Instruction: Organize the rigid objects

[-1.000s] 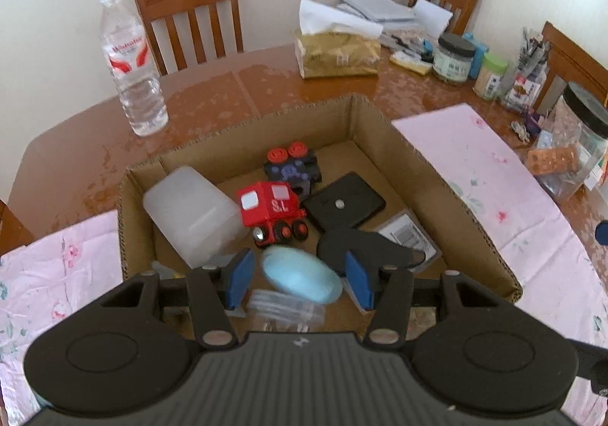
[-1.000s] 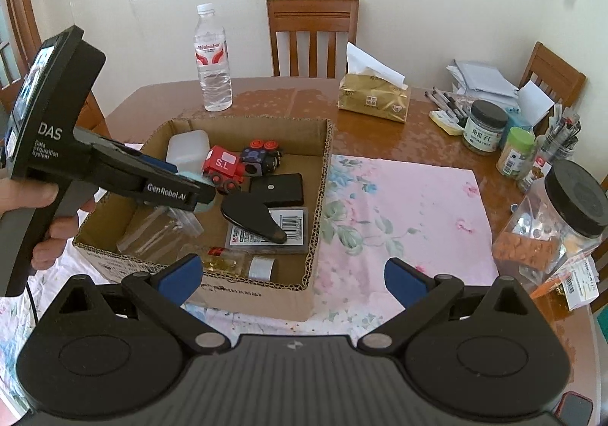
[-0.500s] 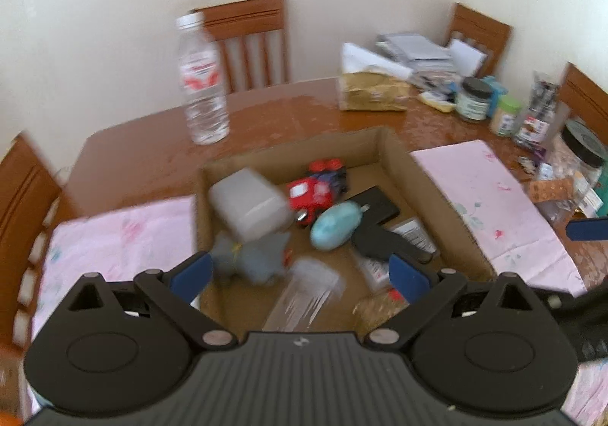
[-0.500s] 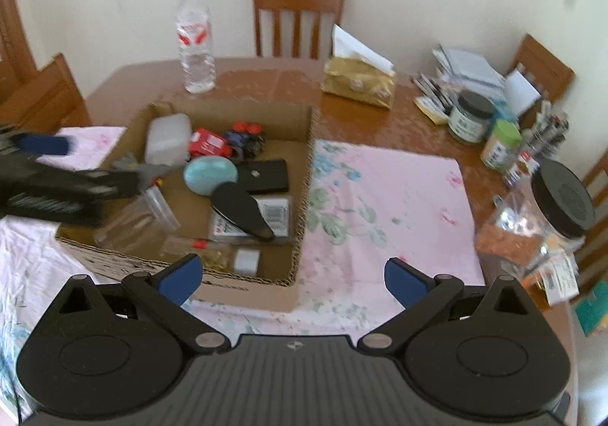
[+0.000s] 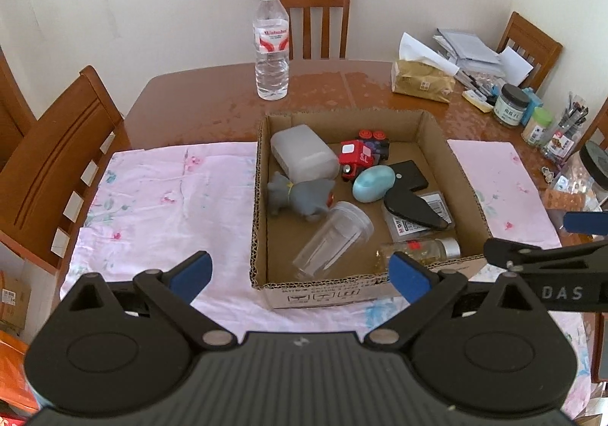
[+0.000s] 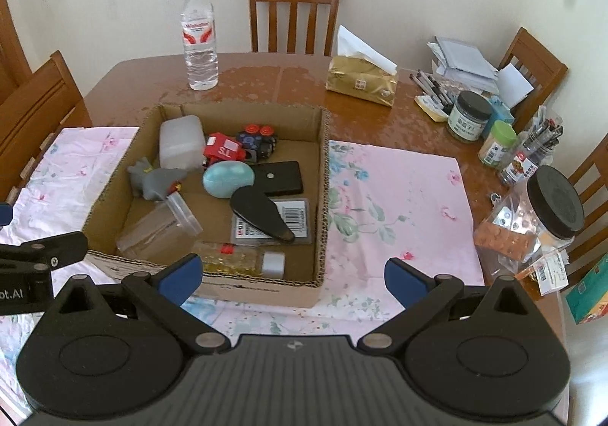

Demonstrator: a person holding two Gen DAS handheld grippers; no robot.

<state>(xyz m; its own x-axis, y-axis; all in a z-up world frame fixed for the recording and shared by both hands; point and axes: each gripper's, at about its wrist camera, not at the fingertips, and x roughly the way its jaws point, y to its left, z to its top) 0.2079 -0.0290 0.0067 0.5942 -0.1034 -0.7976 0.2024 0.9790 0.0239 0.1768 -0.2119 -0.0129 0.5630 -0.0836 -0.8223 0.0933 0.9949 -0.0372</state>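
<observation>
Both tongs, left (image 5: 300,276) and right (image 6: 294,276), are released and empty, near the box (image 5: 262,198)'s front edge; the egg (image 5: 373,183) lies inside.

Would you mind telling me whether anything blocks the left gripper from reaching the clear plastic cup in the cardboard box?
Only the cardboard box's near wall stands between the open left gripper and the clear plastic cup; from above, nothing visible covers it.

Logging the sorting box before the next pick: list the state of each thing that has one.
left hand-held gripper: open, empty, just opened
right hand-held gripper: open, empty
clear plastic jar: on its side, in box
blue egg: lying in box
small bottle: lying flat, capped
water bottle: upright, capped
cardboard box: open-topped
</observation>
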